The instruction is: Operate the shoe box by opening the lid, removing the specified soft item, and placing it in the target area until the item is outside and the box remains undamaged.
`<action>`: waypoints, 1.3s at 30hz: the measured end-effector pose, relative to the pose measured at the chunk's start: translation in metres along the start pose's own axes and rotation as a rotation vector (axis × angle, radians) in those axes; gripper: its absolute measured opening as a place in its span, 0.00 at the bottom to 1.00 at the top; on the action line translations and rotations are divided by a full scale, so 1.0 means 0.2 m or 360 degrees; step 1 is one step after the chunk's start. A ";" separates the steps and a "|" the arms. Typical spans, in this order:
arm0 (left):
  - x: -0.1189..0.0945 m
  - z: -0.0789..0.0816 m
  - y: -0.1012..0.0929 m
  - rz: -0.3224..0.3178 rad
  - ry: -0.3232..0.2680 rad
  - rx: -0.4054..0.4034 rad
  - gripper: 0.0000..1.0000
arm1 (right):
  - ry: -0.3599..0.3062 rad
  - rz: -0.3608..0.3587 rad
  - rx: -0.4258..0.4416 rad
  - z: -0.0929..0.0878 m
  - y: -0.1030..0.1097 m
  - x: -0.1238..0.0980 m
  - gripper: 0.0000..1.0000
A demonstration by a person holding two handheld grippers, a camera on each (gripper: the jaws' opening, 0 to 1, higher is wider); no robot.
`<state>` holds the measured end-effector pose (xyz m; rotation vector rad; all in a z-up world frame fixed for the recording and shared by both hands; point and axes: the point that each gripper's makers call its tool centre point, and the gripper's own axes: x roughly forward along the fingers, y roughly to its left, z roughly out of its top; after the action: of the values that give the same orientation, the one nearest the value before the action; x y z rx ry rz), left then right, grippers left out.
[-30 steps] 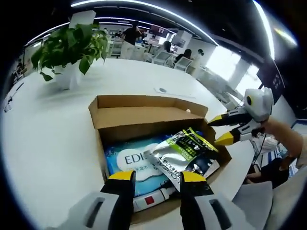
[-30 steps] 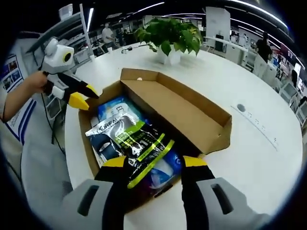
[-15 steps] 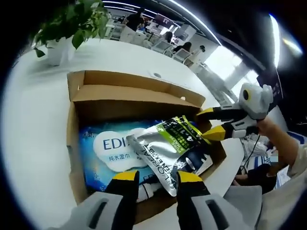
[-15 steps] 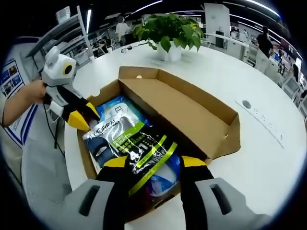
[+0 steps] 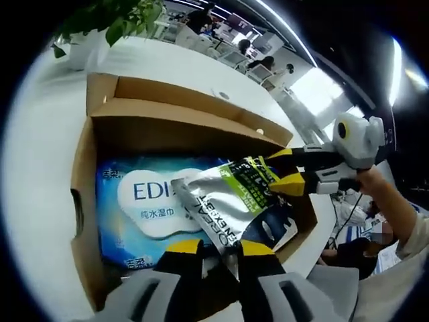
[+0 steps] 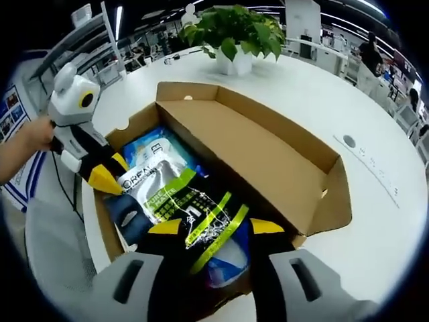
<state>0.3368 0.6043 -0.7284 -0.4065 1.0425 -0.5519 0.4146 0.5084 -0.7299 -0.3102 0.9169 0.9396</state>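
The cardboard shoe box (image 5: 167,124) (image 6: 268,154) lies open on the white table, lid flap folded back. Inside, a silver, green and black soft pouch (image 5: 234,198) (image 6: 174,194) rests on a blue wet-wipes pack (image 5: 144,201) (image 6: 151,151). My left gripper (image 5: 218,249) (image 6: 107,171) is open, its jaws narrowed around the pouch's near corner. At the pouch's opposite end, my right gripper (image 6: 216,228) (image 5: 285,170) is open, with jaws wide on either side of the pouch.
A potted green plant (image 5: 107,17) (image 6: 234,30) stands beyond the box on the table (image 5: 40,134) (image 6: 375,201). A person's hand (image 6: 30,137) holds the left gripper at the table's edge. Desks, chairs and people fill the office behind.
Both grippers have come closer to the box and down onto the pouch's ends. The left jaws have narrowed step by step; the right jaws keep the same width.
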 end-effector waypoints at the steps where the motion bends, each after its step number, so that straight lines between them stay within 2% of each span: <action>1: 0.00 0.00 0.00 -0.0005 0.0003 -0.0010 0.18 | 0.0011 0.0000 0.0027 0.00 -0.01 0.01 0.34; 3: 0.01 0.00 0.00 -0.0021 -0.0002 -0.0040 0.16 | 0.0011 0.0013 0.0075 0.01 -0.01 0.02 0.34; 6: 0.01 0.01 -0.02 -0.0044 -0.0005 -0.0080 0.14 | 0.0012 0.0052 0.0237 0.00 -0.01 0.04 0.30; 7: 0.01 0.01 -0.02 -0.0045 -0.0005 -0.0081 0.13 | 0.0000 0.0036 0.0204 0.01 -0.02 0.04 0.29; 11: 0.02 0.01 -0.03 -0.0052 -0.0014 -0.0061 0.11 | -0.0019 0.0023 0.0218 0.01 -0.03 0.03 0.25; 14: 0.02 0.01 -0.03 -0.0041 -0.0030 -0.0029 0.05 | -0.0041 0.0006 0.0188 0.02 -0.02 0.03 0.22; 18: 0.02 0.00 -0.02 -0.0026 -0.0037 -0.0026 0.03 | -0.0066 -0.0044 0.0166 0.03 -0.03 0.01 0.11; 21: 0.01 0.01 -0.01 -0.0020 -0.0054 -0.0013 0.02 | -0.0095 -0.0027 0.0115 0.05 -0.04 -0.02 0.00; 30: 0.00 0.03 -0.01 0.0033 -0.0096 0.0035 0.00 | -0.0124 0.0003 0.0128 0.06 0.01 -0.05 0.00; 39: -0.07 0.09 -0.03 0.0044 -0.0167 0.0049 0.00 | -0.0192 0.0000 0.0124 0.11 0.03 -0.11 0.00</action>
<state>0.3465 0.6088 -0.7080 -0.3893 0.9367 -0.5159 0.4153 0.5123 -0.6983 -0.1854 0.8403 0.9104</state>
